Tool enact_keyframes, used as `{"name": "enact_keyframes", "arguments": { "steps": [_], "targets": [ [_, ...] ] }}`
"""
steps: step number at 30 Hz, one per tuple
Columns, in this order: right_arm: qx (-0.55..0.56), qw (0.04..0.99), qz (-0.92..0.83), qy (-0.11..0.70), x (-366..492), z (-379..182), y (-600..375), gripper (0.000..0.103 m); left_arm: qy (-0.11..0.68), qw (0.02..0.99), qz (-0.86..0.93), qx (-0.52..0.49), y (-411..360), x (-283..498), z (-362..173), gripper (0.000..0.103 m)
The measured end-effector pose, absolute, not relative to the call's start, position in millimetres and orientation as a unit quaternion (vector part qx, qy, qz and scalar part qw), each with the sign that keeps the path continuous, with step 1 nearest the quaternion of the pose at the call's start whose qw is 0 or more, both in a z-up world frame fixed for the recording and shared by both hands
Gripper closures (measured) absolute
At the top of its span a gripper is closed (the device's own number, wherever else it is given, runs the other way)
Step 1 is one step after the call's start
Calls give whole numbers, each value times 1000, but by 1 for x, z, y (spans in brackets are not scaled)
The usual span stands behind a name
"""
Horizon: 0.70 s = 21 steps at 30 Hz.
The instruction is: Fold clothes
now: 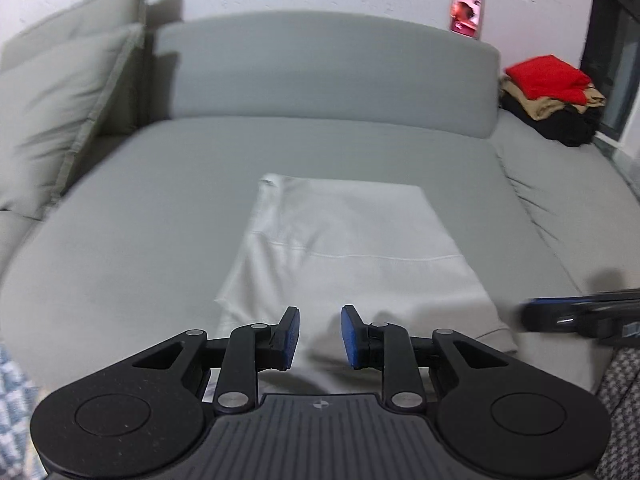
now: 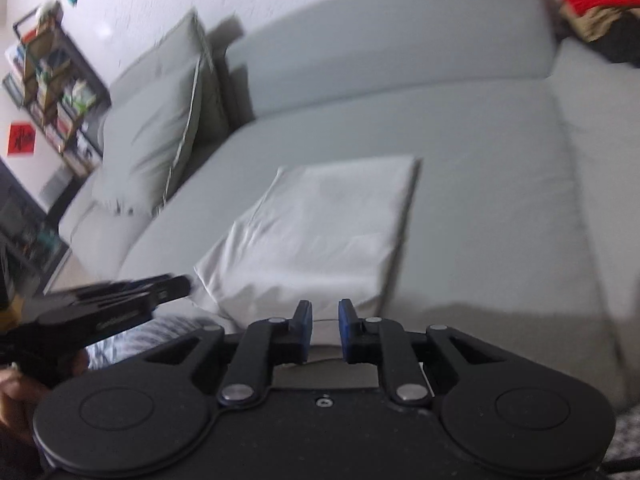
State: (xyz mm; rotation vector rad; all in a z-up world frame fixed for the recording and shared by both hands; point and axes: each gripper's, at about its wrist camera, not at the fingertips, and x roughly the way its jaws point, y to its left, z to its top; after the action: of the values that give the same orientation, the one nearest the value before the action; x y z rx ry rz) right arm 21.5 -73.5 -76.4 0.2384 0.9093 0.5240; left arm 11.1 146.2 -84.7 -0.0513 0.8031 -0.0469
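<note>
On the grey sofa seat [image 1: 120, 208], at the middle of both wrist views, lies a white garment [image 1: 344, 240], already folded into a neat rectangle with a stitched seam running across it from 9 to 3 o'clock. The left gripper [image 1: 320, 338] hangs just over its near edge at 6 o'clock, its blue pads a small way apart with nothing pinched between them; only cloth lies below the gap. The right gripper [image 2: 325, 330] hovers likewise over the near right corner, its pads a narrow gap apart and holding nothing that shows. Each tool appears blurred in the other's view, at 3 o'clock and at 9 o'clock. The garment looks light, soft and limp, probably cotton jersey: it will sag and slide open if lifted by one layer, and it will not slip much against rubber pads. A good hold, I judge, is at the two near corners, pinching through all the layers at once, or at the thick folded side edges. At 2 o'clock in the left view a pile of folded clothes [image 1: 554, 96], red on top, sits at the sofa's far end, a likely place for this one. Pillows [image 1: 56, 120] lean at 9 to 10 o'clock.
</note>
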Motion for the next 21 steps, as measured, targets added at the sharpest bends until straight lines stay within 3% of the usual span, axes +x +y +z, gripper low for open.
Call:
{"name": "enact_keyframes", "arguments": {
  "steps": [5, 11, 19, 21],
  "targets": [
    [42, 862, 239, 444, 47, -105, -28, 87, 456, 888, -62, -6, 140, 44, -119, 78],
    [28, 854, 226, 468, 23, -101, -40, 88, 454, 886, -95, -15, 154, 49, -129, 77],
    [105, 854, 197, 470, -3, -81, -90, 73, 450, 889, -79, -17, 146, 47, -128, 73],
    [112, 858, 203, 459, -2, -75, -99, 63, 450, 890, -69, -12, 142, 48, -128, 72]
  ]
}}
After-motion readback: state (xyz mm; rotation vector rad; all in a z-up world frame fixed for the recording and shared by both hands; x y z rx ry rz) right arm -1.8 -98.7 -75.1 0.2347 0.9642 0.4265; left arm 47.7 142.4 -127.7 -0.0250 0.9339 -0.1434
